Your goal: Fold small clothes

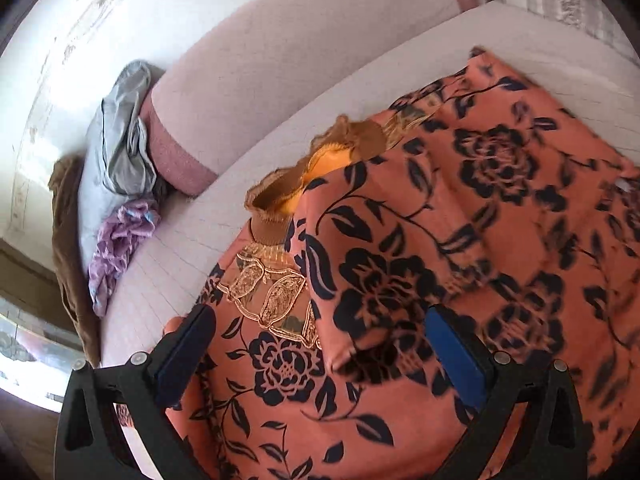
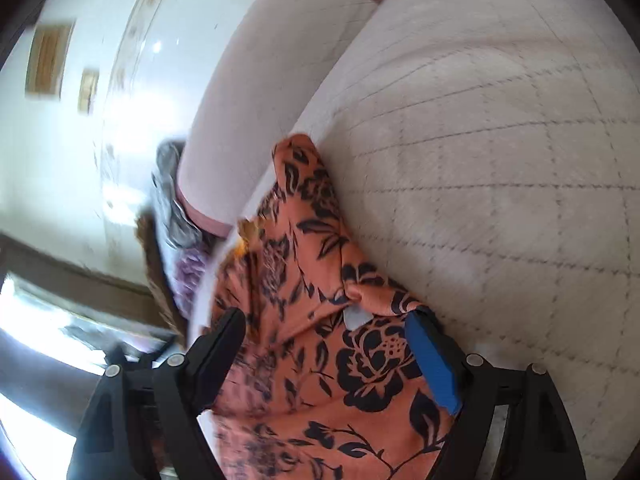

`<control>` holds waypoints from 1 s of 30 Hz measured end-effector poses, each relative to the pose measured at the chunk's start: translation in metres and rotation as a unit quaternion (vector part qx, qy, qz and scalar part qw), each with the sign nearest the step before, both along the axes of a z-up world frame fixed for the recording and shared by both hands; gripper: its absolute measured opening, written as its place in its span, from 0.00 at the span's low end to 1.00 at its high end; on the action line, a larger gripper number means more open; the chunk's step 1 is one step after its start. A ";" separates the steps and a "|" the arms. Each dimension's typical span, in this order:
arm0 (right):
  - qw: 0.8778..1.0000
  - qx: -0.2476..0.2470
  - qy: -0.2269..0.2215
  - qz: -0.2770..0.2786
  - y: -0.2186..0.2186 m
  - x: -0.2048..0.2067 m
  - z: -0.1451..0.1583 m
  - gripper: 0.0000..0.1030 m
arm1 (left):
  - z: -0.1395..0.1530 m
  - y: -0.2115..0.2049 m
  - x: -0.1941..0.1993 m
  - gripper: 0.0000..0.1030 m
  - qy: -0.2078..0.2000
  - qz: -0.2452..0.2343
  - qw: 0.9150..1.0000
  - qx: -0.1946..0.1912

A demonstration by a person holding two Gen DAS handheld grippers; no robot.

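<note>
Orange floral garment lies partly folded on the quilted bed; left gripper and right gripper straddle it, spread, seemingly unpinched. Grip edges evenly before folding.

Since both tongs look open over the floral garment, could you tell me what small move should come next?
Probably close the right tongs on the raised fold of the orange floral garment between them; both tongs stand open, the left tongs merely straddling cloth.

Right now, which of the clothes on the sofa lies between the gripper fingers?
The orange floral garment: both open grippers, left and right, straddle it. The grey and purple clothes lie crumpled by the armrest.
</note>
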State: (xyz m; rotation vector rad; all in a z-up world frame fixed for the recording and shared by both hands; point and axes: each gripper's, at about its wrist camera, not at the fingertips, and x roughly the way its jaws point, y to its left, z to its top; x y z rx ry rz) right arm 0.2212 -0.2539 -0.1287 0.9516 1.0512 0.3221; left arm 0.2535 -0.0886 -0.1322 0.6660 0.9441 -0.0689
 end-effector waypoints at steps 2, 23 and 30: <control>1.000 -0.009 -0.013 0.012 0.000 -0.001 0.004 0.81 | -0.003 0.009 0.010 0.68 0.020 0.022 0.999 -0.039; 0.999 -0.031 -0.029 0.013 0.005 -0.011 0.001 0.81 | 0.029 0.147 -0.051 0.81 -0.043 0.246 0.887 -0.387; 0.999 -0.043 -0.016 0.021 0.004 -0.014 0.014 0.76 | 0.000 0.174 -0.021 0.77 -0.009 0.299 0.889 -0.346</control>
